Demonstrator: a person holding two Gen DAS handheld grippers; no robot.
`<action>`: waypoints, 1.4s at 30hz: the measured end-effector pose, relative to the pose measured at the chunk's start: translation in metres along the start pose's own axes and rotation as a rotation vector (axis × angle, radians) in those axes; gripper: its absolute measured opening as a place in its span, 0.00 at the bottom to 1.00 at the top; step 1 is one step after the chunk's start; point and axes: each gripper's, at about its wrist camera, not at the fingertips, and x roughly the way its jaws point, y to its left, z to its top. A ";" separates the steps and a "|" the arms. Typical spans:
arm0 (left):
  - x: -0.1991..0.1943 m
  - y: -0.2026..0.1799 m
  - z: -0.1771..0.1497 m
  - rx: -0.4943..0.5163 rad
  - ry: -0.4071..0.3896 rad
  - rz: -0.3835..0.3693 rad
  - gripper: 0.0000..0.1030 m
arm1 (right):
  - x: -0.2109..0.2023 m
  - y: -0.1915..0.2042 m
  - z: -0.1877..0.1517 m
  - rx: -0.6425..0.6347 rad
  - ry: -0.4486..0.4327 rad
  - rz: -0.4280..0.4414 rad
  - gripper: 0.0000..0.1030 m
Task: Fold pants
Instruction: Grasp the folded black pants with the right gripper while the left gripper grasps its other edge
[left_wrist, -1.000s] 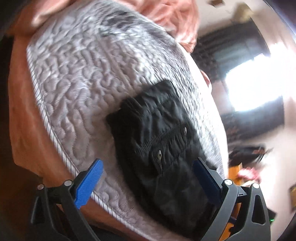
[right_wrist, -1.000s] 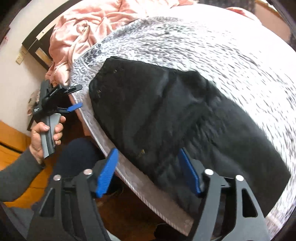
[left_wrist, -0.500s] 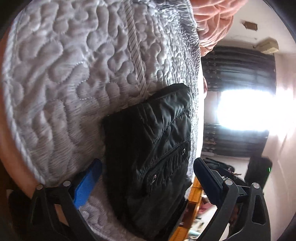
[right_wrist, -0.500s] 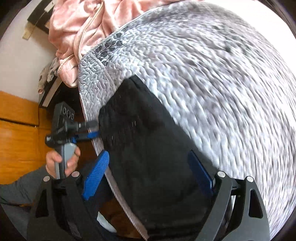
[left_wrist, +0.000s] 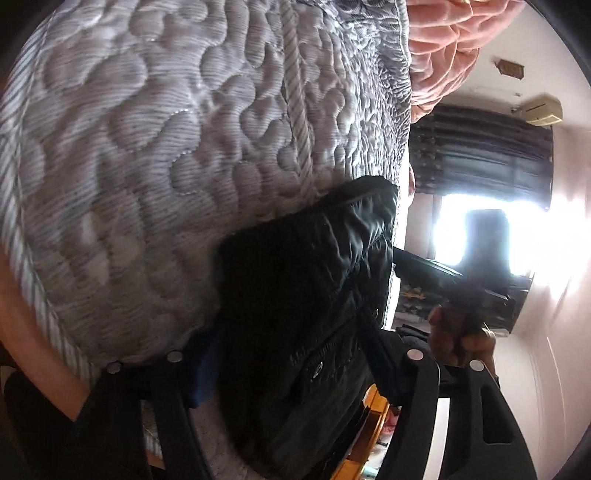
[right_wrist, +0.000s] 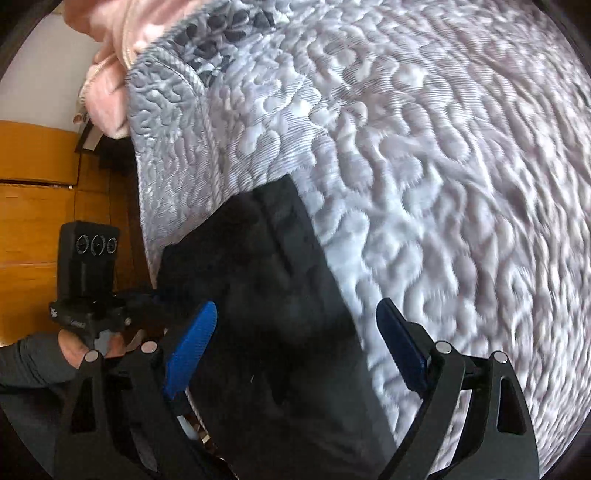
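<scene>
Since a second ago both grippers have dropped close to the near edge of the bed (right_wrist: 424, 155), and the black pants (right_wrist: 273, 295) now fill the gap between each pair of fingers. The pants lie in a folded bundle on the quilted grey cover, their near side hanging at the mattress edge. The right gripper (right_wrist: 295, 350) is spread wide, its blue pads either side of the cloth with nothing pinched. The left gripper (left_wrist: 291, 354) also straddles the fabric, but its fingers are dark and partly buried in it, so I cannot tell whether they have bitten down. The step in hand looks like taking hold of the near edge for another fold; the next move calls for both pairs to close on the same layers, then lift and carry them evenly across the bundle. The left wrist view alone shows the pocket stitching and snaps, a pink blanket (left_wrist: 443, 48) and the bright window (left_wrist: 476, 236); the right wrist view alone shows the wooden floor (right_wrist: 33, 221) and the person's left hand (right_wrist: 77, 347) on the handle
</scene>
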 end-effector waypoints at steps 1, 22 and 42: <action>0.001 0.000 0.000 -0.002 -0.004 0.002 0.66 | 0.004 -0.001 0.005 -0.005 0.006 0.004 0.85; -0.025 -0.084 -0.034 0.182 -0.052 0.007 0.28 | -0.080 0.050 -0.026 -0.046 -0.117 -0.102 0.28; -0.067 -0.235 -0.157 0.608 -0.012 -0.052 0.28 | -0.237 0.107 -0.192 0.041 -0.370 -0.291 0.28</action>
